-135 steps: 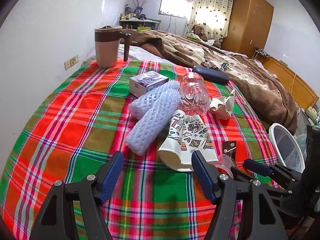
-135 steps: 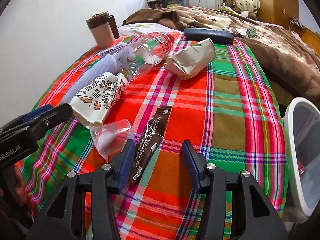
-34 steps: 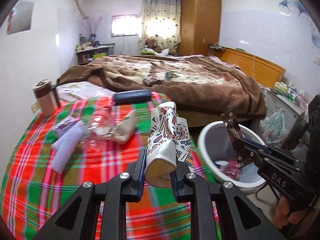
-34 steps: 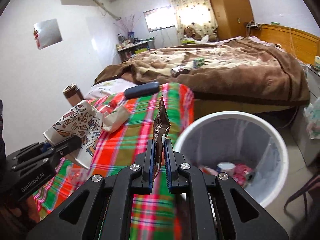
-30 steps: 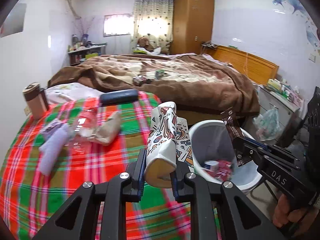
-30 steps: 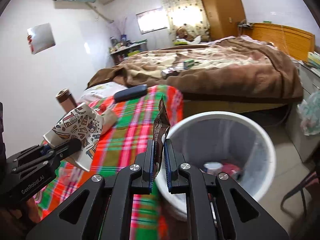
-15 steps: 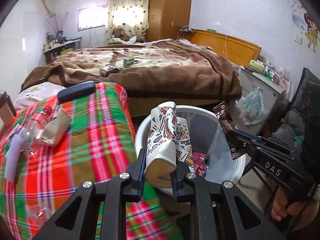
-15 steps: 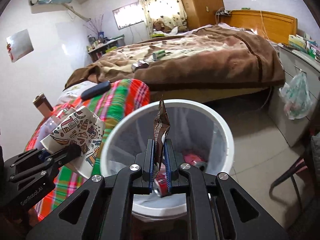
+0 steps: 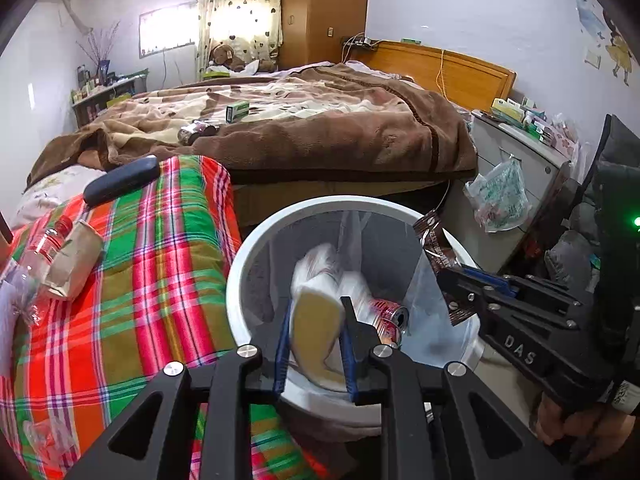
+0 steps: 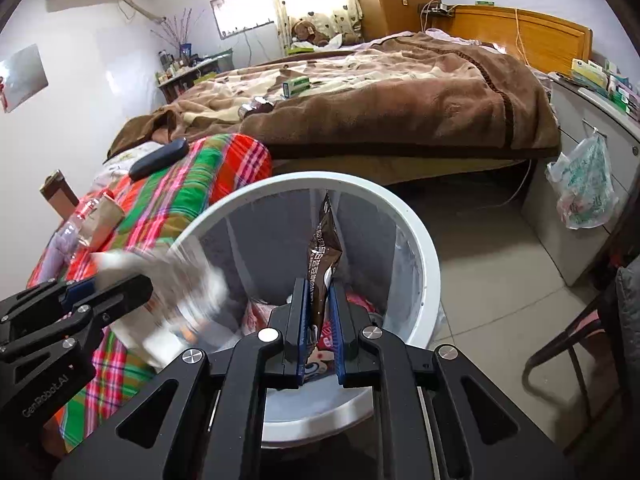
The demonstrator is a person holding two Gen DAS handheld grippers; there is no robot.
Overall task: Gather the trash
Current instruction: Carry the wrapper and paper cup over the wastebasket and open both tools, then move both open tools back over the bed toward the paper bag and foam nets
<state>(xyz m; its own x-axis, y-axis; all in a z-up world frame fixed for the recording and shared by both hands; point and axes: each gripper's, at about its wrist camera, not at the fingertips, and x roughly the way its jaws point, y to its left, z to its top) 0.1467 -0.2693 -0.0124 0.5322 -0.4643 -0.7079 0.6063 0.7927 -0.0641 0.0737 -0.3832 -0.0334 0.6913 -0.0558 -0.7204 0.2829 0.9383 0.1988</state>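
Note:
A white round trash bin stands on the floor beside the plaid-covered table. My left gripper has opened over the bin, and the patterned paper cup is blurred, slipping out from between its fingers into the bin. My right gripper is shut on a brown snack wrapper and holds it upright over the bin. A crushed can and other waste lie at the bin's bottom.
On the plaid cloth lie a plastic bottle, a crumpled brown paper bag, a dark case and a clear wrapper. A bed with a brown blanket is behind. A grey cabinet with a hanging bag stands right.
Both grippers moved from over the table to above the bin. The left gripper's jaws have parted and the paper cup is dropping. The right gripper still holds the wrapper.

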